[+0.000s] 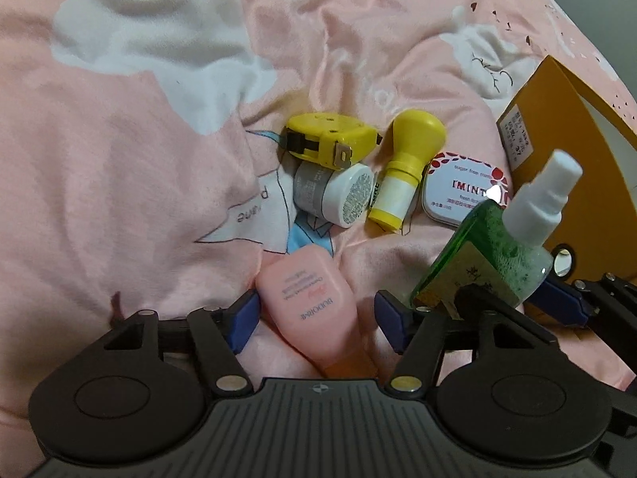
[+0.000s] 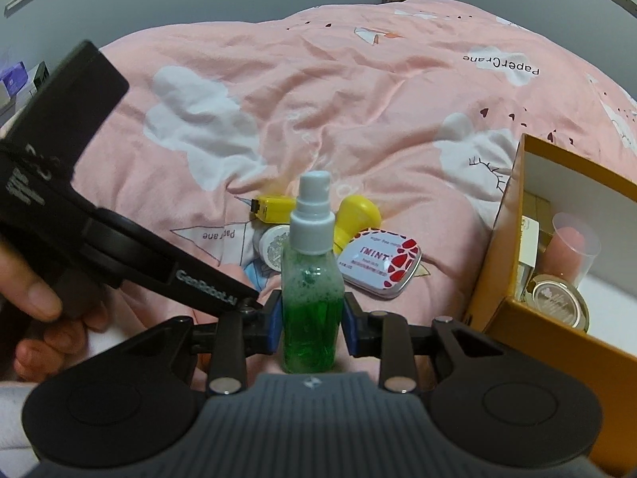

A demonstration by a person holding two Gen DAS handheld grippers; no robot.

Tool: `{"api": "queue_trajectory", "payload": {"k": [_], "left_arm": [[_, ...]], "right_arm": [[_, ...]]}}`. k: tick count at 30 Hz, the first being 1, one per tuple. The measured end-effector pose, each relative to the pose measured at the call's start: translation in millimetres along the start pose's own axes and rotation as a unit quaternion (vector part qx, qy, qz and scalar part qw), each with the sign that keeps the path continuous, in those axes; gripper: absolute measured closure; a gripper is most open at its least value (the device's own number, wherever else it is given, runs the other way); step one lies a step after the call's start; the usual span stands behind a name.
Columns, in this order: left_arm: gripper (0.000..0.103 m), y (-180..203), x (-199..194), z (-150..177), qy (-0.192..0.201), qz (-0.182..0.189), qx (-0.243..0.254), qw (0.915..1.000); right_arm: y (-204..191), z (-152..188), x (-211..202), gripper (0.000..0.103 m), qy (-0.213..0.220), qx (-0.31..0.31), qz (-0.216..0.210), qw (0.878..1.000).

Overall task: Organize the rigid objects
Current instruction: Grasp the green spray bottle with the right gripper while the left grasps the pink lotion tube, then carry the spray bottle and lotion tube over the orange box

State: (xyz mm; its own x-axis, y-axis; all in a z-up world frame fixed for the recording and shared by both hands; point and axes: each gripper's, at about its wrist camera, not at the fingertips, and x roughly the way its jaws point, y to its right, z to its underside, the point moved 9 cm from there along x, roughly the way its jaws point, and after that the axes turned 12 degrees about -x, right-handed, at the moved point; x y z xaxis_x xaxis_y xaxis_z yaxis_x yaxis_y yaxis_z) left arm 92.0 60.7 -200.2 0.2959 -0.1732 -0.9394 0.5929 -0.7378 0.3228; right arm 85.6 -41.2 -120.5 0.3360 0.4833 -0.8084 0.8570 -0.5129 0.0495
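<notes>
My right gripper (image 2: 311,324) is shut on a green spray bottle (image 2: 312,279) with a white cap and holds it upright above the pink quilt; the bottle also shows in the left wrist view (image 1: 493,255). My left gripper (image 1: 316,314) is open, its fingers either side of a pink tube (image 1: 308,302) lying on the quilt; touching or not, I cannot tell. Beyond lie a yellow tape measure (image 1: 330,139), a white-lidded jar (image 1: 334,193), a yellow stamp-shaped object (image 1: 406,171) and a mint tin (image 1: 467,187).
An open orange box (image 2: 513,310) stands at the right, holding a gold-lidded jar (image 2: 557,298) and a pink capped bottle (image 2: 569,243). The left gripper's body and the hand holding it fill the left of the right wrist view (image 2: 59,207).
</notes>
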Motion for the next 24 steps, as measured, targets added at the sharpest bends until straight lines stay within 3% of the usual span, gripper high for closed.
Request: {"api": "queue_trajectory", "payload": {"k": [3, 6, 17, 24], "left_arm": [[0.035, 1.0, 5.0, -0.2, 0.010, -0.001, -0.005, 0.9999], [0.045, -2.5, -0.7, -0.2, 0.020, 0.004, -0.010, 0.9997], [0.049, -7.1, -46.8, -1.5, 0.090, 0.069, -0.026, 0.9932], [0.049, 10.7, -82.1, -11.5, 0.157, 0.088, 0.015, 0.9836]], "right_arm": [[2.0, -0.5, 3.7, 0.073, 0.002, 0.005, -0.002, 1.000], [1.0, -0.9, 6.0, 0.074, 0.001, 0.003, -0.002, 1.000], [2.5, -5.6, -4.8, 0.074, 0.023, 0.006, 0.003, 1.000], [5.3, -14.5, -21.9, 0.074, 0.048, 0.001, 0.020, 0.999]]}}
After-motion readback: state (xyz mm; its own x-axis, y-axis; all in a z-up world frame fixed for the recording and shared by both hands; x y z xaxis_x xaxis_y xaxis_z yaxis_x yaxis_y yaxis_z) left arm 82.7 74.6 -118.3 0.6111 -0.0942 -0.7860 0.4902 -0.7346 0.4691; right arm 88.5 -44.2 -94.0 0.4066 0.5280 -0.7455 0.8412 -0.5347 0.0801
